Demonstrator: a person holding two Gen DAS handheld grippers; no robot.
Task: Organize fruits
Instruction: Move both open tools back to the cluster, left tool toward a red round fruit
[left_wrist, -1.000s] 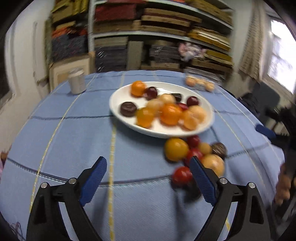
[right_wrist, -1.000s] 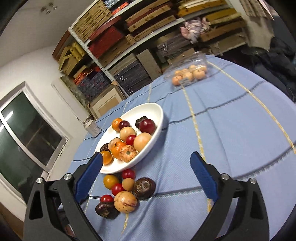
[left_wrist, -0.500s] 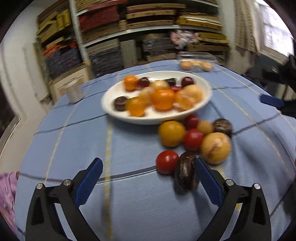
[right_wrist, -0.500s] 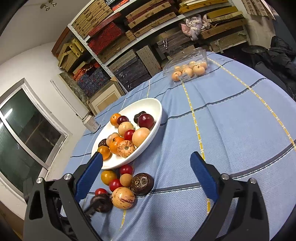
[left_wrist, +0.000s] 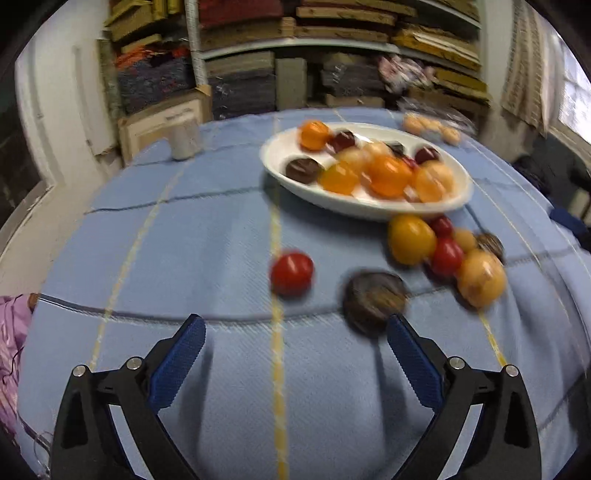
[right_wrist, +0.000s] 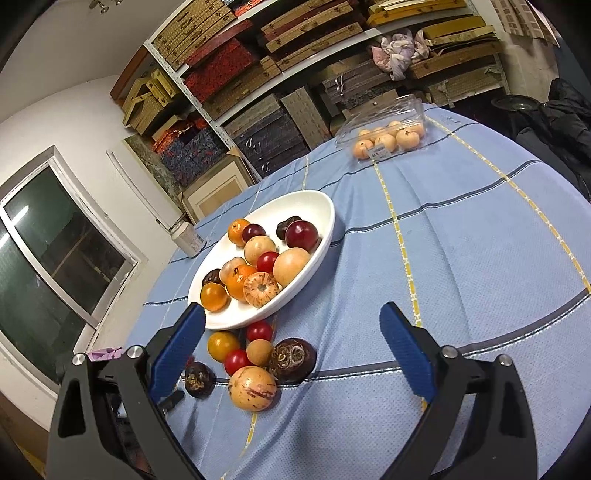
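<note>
White plate (right_wrist: 325, 218), blue yellow-striped tablecloth (right_wrist: 461, 258), red tomato (left_wrist: 291, 272)

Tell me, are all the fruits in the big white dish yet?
Not yet. Many fruits already sit in the white dish. Both the left gripper and the right gripper are open and hold nothing. Left over on the blue tablecloth: a red fruit, a dark fruit, a big speckled fruit and a few more beside the dish.

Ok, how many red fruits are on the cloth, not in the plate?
3. One red fruit sits alone; two are in the pile by the plate. More may hide there.
</note>
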